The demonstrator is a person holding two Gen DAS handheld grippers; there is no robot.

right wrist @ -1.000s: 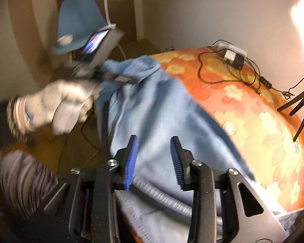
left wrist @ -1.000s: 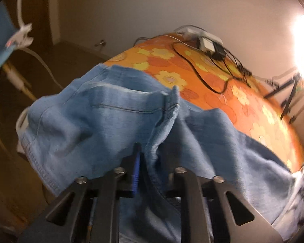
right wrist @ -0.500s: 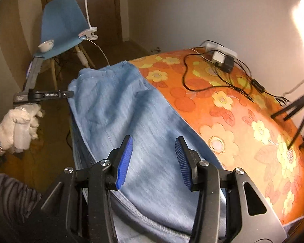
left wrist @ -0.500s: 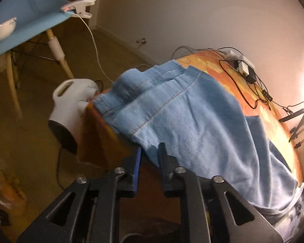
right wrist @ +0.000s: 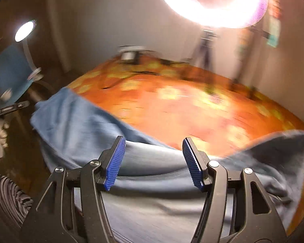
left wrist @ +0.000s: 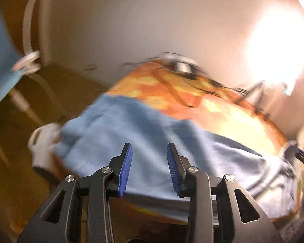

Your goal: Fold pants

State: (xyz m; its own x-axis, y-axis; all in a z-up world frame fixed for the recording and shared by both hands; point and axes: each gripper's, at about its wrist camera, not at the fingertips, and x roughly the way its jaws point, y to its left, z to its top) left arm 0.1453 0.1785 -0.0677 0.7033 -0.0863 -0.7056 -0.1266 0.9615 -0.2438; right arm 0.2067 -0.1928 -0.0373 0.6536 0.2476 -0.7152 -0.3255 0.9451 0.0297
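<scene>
Both tools have let go and lifted off since the earlier frame: left tool (left wrist: pixel 149 169) and right tool (right wrist: pixel 153 162) opening, nothing between their pads. One pair of pants (left wrist: pixel 152 139) lies along the near edge of the one orange floral desk (right wrist: pixel 192 105).

Both cameras ride just behind their own fingers and look steeply down across the near edge of the table (left wrist: pixel 223 111) toward the far wall. The left wrist view sits close over the table's left corner, taking in floor and a blue chair (left wrist: pixel 0 60). The right wrist view hangs nearer the middle of the near edge. Both share the pants (right wrist: pixel 75 121), the flowered tabletop and the cables at the far edge, all blurred.
</scene>
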